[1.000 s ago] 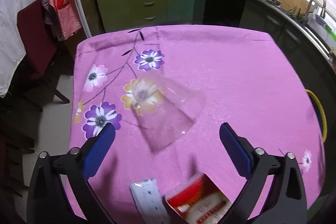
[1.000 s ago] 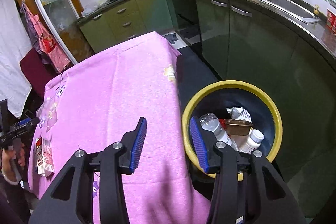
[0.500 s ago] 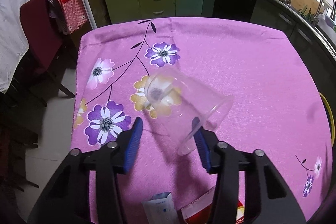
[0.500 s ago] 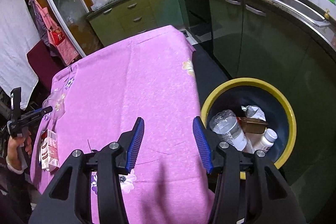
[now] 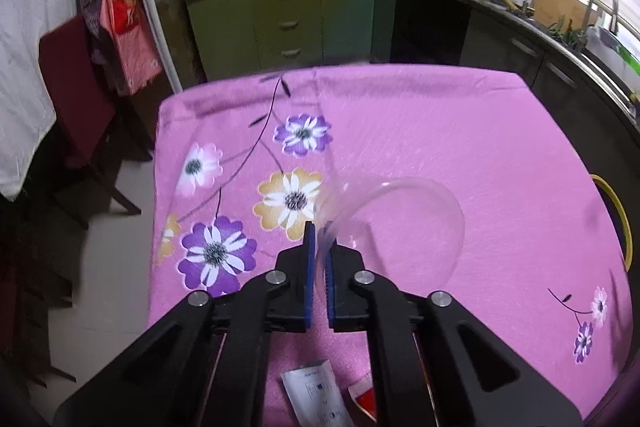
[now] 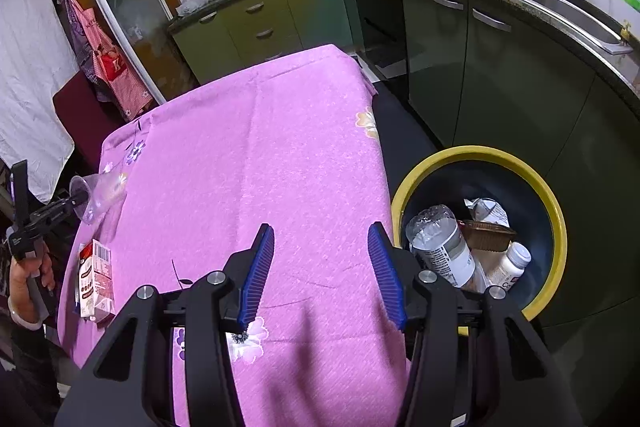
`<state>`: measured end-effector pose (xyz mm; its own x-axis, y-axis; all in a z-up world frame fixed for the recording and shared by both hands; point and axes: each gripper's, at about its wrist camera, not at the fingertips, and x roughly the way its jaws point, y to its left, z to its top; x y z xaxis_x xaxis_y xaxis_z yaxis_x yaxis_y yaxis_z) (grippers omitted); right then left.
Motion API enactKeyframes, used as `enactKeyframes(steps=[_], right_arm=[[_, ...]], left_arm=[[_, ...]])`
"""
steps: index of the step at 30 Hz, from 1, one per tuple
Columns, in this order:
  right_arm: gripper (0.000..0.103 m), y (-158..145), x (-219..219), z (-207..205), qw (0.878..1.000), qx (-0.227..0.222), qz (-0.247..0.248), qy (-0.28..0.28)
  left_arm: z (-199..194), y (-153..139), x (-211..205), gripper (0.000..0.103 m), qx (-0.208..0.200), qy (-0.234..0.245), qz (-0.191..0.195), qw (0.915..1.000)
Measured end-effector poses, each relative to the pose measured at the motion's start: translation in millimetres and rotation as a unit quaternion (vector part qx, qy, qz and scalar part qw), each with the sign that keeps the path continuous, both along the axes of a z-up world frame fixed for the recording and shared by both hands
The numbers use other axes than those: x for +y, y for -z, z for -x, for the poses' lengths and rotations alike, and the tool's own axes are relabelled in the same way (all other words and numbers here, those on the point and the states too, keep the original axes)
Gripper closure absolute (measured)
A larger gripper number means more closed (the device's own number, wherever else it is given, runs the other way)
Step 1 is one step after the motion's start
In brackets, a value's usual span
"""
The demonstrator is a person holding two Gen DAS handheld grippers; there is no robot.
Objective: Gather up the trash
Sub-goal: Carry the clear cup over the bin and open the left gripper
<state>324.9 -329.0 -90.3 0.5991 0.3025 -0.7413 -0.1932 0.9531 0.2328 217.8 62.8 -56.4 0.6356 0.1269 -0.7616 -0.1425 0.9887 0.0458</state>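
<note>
So my table (image 6: pixel 280 155) is nearly cleared; the bin (image 6: pixel 558 227) off its right edge already has bottles and wrappers in it. Left to go: clear cup (image 5: pixel 396 223) and carton (image 6: pixel 96 279), both near the table's left edge. My left gripper (image 5: pixel 318 255) pinches the cup's wall, cup tilted. My right gripper (image 6: pixel 320 267) hangs half-spread, nothing between its pads.
</note>
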Motion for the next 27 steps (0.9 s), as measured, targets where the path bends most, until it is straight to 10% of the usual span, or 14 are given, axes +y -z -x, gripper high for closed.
enactKeyframes(steps=[13,27], right_arm=[[0.054,-13,-33,28,0.999,-0.024,-0.012,0.030],[0.049,-10,-165,96,0.983,-0.041,-0.039,0.174]], left_arm=[[14,-58,-76,0.099,-0.034,0.127,0.011,0.9913],[-40,-68,-305,0.099,0.001,0.362,0.035,0.9314]])
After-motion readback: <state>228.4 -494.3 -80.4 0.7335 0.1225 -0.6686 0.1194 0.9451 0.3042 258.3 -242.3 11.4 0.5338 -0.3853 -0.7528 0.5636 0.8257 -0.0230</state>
